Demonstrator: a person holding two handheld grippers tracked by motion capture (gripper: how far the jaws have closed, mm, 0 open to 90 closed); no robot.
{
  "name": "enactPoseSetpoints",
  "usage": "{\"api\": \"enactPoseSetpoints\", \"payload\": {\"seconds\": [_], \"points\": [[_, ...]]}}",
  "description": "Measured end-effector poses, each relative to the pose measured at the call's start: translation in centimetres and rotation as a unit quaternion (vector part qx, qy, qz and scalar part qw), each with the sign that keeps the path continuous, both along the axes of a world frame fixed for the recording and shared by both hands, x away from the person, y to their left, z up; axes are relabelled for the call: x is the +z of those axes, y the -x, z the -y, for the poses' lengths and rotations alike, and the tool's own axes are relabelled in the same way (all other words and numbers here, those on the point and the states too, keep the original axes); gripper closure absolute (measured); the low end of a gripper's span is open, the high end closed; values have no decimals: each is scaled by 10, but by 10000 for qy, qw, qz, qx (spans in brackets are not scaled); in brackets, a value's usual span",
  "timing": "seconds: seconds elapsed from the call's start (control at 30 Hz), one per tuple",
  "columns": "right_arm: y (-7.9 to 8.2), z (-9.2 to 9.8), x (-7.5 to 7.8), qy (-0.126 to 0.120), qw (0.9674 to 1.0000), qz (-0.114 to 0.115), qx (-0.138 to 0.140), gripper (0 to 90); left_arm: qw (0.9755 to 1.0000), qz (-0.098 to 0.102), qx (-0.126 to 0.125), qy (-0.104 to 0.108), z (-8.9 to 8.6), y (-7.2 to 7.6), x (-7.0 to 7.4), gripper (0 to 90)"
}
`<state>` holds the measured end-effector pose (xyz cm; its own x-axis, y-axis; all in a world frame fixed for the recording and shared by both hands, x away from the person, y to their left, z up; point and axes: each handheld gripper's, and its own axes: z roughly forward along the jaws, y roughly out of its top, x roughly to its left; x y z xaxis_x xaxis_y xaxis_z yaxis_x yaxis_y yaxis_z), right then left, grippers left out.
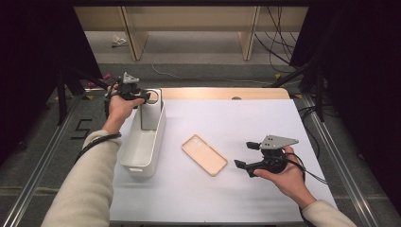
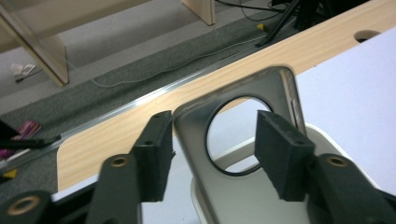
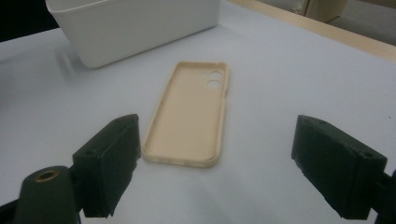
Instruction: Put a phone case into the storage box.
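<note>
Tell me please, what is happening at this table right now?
A person works with two grippers. The left gripper is open around the top of a grey phone case that stands upright in the white bin; its pads do not press on it. The right gripper waits open, aimed at a beige phone case lying flat on the table.

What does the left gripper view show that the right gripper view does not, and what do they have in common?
Left gripper view: a grey phone case with a round hole, standing in the white bin between the fingers of the open left gripper. Right gripper view: a beige phone case lying flat before the open right gripper. Both: that bin and the white table.
</note>
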<state>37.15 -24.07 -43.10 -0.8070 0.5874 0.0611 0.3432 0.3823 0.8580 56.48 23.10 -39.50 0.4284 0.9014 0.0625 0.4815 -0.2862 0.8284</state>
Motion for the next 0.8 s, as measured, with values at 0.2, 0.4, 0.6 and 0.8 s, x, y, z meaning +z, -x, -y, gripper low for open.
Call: {"api": "enactPoseSetpoints", "payload": {"seconds": [0.2,0.4,0.6,0.8], "points": [[0,0,0,4,10000,7,1,165,9998,-92,142,64,3,2,4,266],[0,-1,0,4,10000,7,-2,165,9998,-163,90,98,4,11,10,213],[-1,-1,-1,34,10000,-9,-13,165,9996,-241,123,69,2,26,14,146],[-2,0,-1,51,10000,-15,-55,166,9997,-61,28,216,3,52,20,43]]}}
